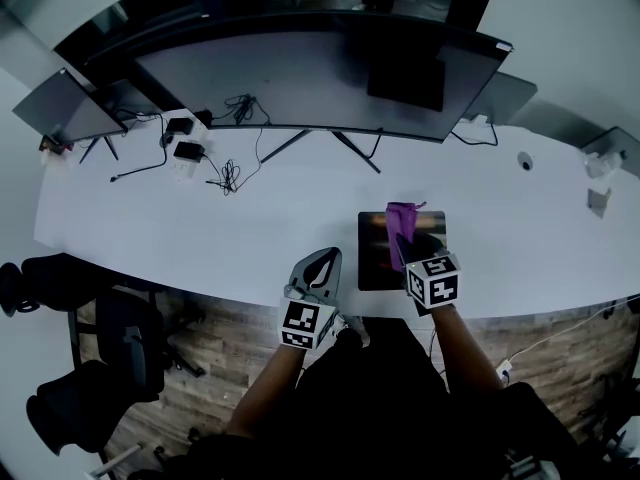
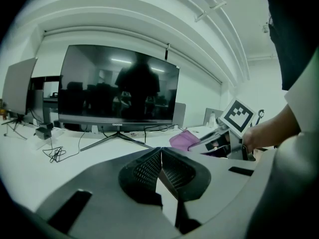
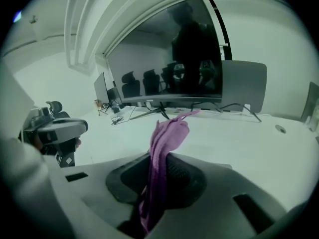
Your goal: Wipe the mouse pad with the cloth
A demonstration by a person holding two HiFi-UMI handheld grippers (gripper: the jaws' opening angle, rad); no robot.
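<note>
Cloth — purple, bunched into an upright fold — is clamped between the jaws of the right hand-held gripper. Its loose end stands free past the tips, probably so that there is fabric to drag. In the head view that hand-held gripper sits over the dark mouse pad, which lies at the near edge of the worktop, about 5 o'clock from the monitor. The cloth reaches toward the pad's 12 o'clock edge; whether it presses on the surface I cannot tell. The left hand-held gripper has its jaws together on nothing and waits at the pad's 9 o'clock, apart from it — likely to stay clear of the stroke. No tray, box or bin shows in any view.
</note>
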